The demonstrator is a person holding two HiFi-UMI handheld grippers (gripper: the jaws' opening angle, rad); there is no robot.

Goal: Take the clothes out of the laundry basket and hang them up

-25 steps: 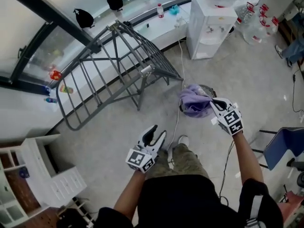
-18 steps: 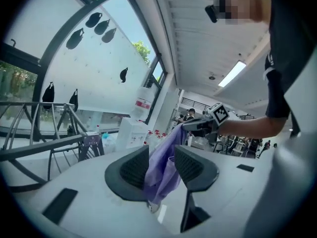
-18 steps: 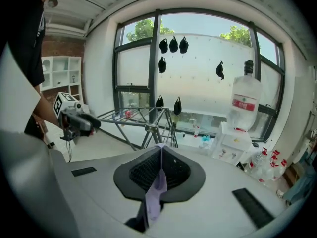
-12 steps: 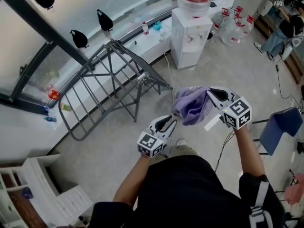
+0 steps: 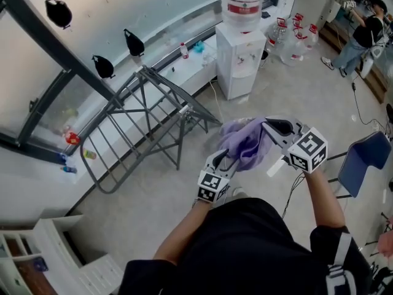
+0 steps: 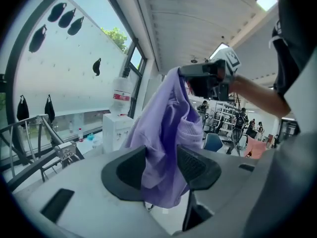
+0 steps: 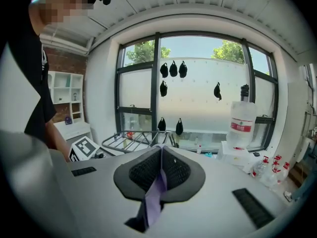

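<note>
A purple garment point(image 5: 242, 141) hangs in the air in front of me, and my right gripper point(image 5: 268, 126) is shut on its upper edge. A thin strip of that cloth point(image 7: 156, 195) is pinched between the right pads. My left gripper point(image 5: 226, 157) is at the garment's lower left part. Its jaws have just been opening, and the purple cloth point(image 6: 163, 133) hangs loosely in the wide gap between them. The grey folding drying rack point(image 5: 147, 118) stands to the left by the window. The laundry basket is hidden from me.
A white water dispenser point(image 5: 241, 54) stands beyond the garment, with several spare water bottles point(image 5: 295, 39) to its right. A blue chair point(image 5: 362, 168) is at the right, a white shelf unit point(image 5: 55, 263) at the lower left. A person point(image 5: 362, 32) stands far right.
The right gripper has lifted the purple garment up out of the basket. The left gripper has risen and moved right until the cloth lies between its jaws.
</note>
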